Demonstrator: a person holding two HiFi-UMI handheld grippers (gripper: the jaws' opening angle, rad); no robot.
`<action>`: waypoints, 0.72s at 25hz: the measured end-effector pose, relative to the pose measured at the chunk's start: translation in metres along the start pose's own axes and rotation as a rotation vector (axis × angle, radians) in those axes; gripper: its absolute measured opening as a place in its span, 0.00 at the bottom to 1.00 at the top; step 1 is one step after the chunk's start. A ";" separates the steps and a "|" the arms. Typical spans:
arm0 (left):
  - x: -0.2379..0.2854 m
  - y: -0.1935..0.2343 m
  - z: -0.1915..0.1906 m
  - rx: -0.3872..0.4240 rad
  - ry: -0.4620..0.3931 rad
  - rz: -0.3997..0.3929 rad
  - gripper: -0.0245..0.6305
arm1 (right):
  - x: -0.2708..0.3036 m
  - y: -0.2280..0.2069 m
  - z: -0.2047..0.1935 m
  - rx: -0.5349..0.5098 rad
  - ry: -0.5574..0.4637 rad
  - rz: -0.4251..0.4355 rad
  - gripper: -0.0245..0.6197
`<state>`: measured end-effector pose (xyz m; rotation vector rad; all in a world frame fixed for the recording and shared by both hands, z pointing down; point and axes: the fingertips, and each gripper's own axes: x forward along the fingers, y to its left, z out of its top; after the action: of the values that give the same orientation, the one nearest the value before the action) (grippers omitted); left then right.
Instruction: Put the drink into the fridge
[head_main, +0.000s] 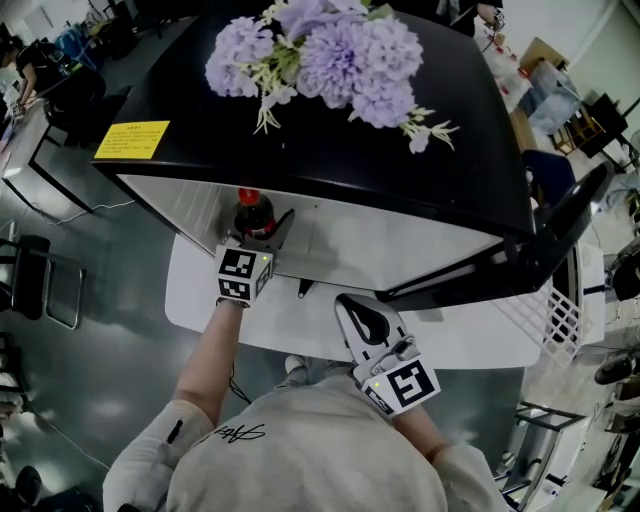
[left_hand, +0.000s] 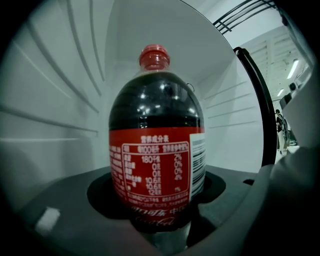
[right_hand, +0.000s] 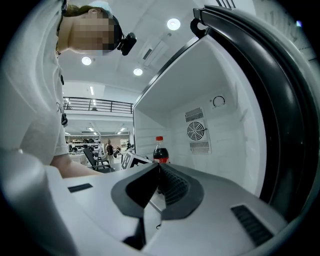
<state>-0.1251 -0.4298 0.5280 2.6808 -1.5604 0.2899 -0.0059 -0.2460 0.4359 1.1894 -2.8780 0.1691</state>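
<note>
A cola bottle (head_main: 254, 211) with a red cap and red label stands upright at the open front of the fridge (head_main: 330, 150). My left gripper (head_main: 258, 234) is shut on its lower part. In the left gripper view the bottle (left_hand: 157, 145) fills the middle, with the left gripper (left_hand: 160, 222) round its base and the white fridge walls behind. My right gripper (head_main: 346, 302) is shut and holds nothing, just in front of the fridge and to the right of the bottle. In the right gripper view the right gripper (right_hand: 159, 169) points into the fridge at the bottle (right_hand: 160, 150).
Purple flowers (head_main: 325, 55) and a yellow sticker (head_main: 132, 139) lie on the fridge's black top. The fridge door (head_main: 545, 245) stands open at the right. A fan vent (right_hand: 196, 131) is on the inner back wall. The fridge stands on a white table (head_main: 195, 290). A chair (head_main: 40, 280) is at the left.
</note>
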 end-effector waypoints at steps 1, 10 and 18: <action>-0.001 0.000 -0.001 0.000 0.005 0.002 0.52 | 0.000 0.001 0.000 -0.001 -0.001 0.002 0.06; -0.006 -0.002 -0.010 -0.012 0.048 0.000 0.52 | -0.002 0.005 0.004 -0.010 -0.013 0.010 0.06; -0.011 -0.007 -0.022 -0.030 0.074 -0.010 0.52 | -0.007 0.009 0.001 -0.007 -0.008 0.002 0.06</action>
<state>-0.1274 -0.4145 0.5486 2.6225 -1.5180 0.3578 -0.0073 -0.2355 0.4341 1.1883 -2.8845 0.1552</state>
